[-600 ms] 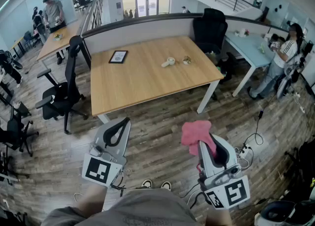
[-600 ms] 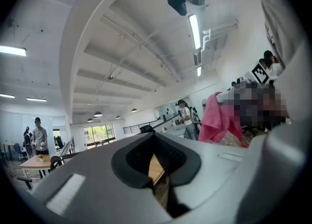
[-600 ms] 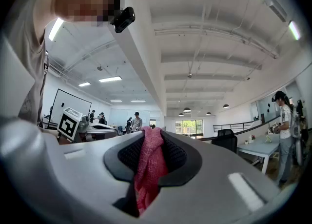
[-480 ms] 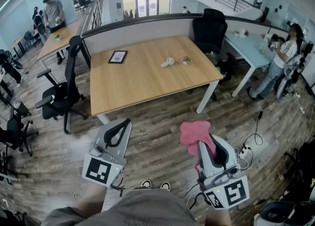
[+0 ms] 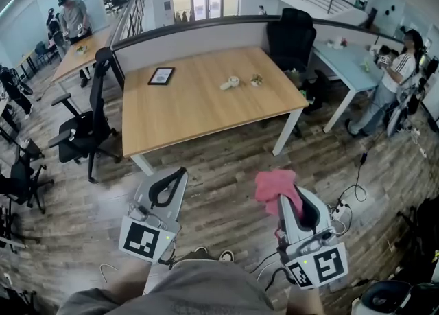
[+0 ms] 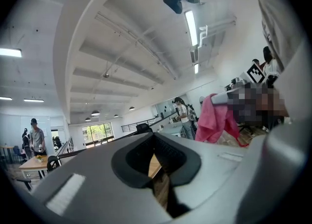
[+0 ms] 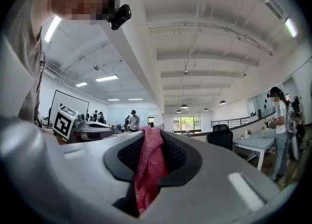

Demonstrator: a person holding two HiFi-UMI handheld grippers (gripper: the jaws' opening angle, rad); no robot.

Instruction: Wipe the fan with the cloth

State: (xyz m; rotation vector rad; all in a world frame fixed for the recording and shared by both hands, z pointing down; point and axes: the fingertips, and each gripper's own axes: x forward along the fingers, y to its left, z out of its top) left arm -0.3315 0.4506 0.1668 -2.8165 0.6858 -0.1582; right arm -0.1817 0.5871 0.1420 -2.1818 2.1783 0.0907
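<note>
A small white fan [image 5: 232, 83] lies on the wooden table [image 5: 192, 111], well ahead of both grippers. My right gripper [image 5: 282, 200] is held over the floor, shut on a pink cloth [image 5: 275, 187] that bunches up past its tips. The right gripper view has the cloth [image 7: 148, 165] pinched between the dark pads. My left gripper [image 5: 180, 172] is to its left, shut with nothing in it. The left gripper view shows its jaws [image 6: 157, 169] closed together and the pink cloth [image 6: 214, 120] off to the right.
A framed tablet [image 5: 162, 75] and a small plant [image 5: 256, 81] also sit on the table. Black office chairs [image 5: 82, 132] [image 5: 291, 42] stand at its left and far right. Cables [image 5: 357, 190] trail on the wood floor at right. People stand at the far left and the right.
The view has shifted a little, so the table sits slightly higher in the picture. Both grippers keep their places low in front of the person, and the hold on the cloth is unchanged.
</note>
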